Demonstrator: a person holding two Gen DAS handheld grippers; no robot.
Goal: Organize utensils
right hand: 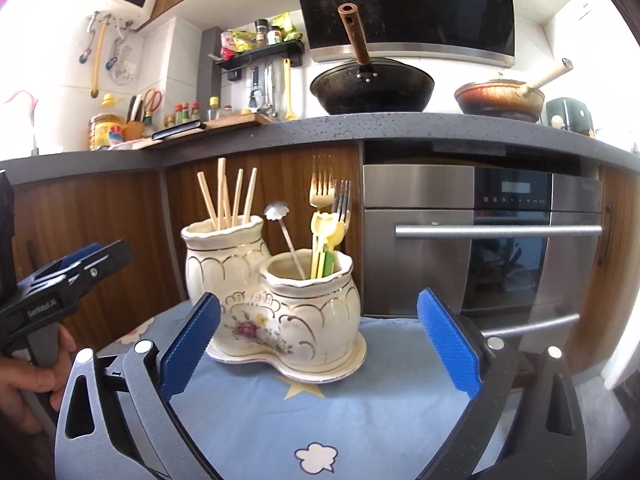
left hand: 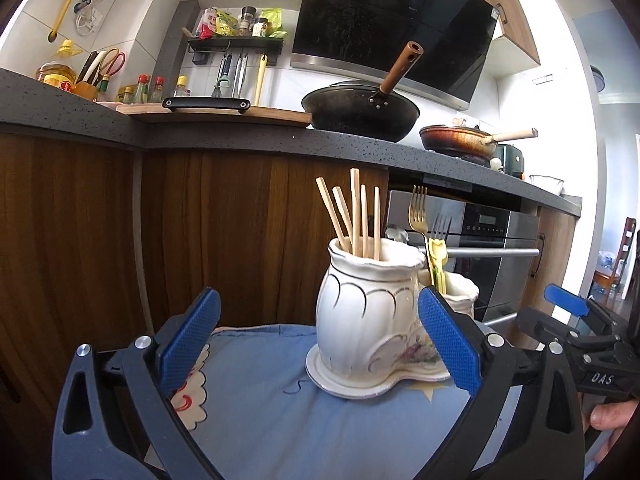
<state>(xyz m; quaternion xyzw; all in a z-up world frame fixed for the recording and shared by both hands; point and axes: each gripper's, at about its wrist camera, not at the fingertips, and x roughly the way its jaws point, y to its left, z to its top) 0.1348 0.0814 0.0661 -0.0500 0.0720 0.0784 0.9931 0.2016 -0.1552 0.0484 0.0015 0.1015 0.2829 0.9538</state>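
Note:
A white ceramic twin-jar holder (left hand: pixel 360 320) (right hand: pixel 312 312) stands on a blue cloth (right hand: pixel 360 420). Its taller jar holds several wooden chopsticks (left hand: pixel 354 216) (right hand: pixel 224 200). The lower jar holds a gold fork (right hand: pixel 322 190), a steel fork (right hand: pixel 342 200), a small steel spoon (right hand: pixel 276 212) and yellow and green plastic utensils (right hand: pixel 328 236). My left gripper (left hand: pixel 320 304) is open just short of the taller jar, holding nothing. My right gripper (right hand: pixel 319 304) is open in front of the lower jar, also with nothing in it. Each wrist view shows the other gripper at its edge, held by a hand.
Behind the holder are wooden cabinet doors (left hand: pixel 220 232) and a steel oven (right hand: pixel 480 232) under a dark stone counter (right hand: pixel 400 128). On the counter sit a black wok (right hand: pixel 372 88), a brown pan (right hand: pixel 500 100), a cutting board with a knife (left hand: pixel 206 104) and bottles.

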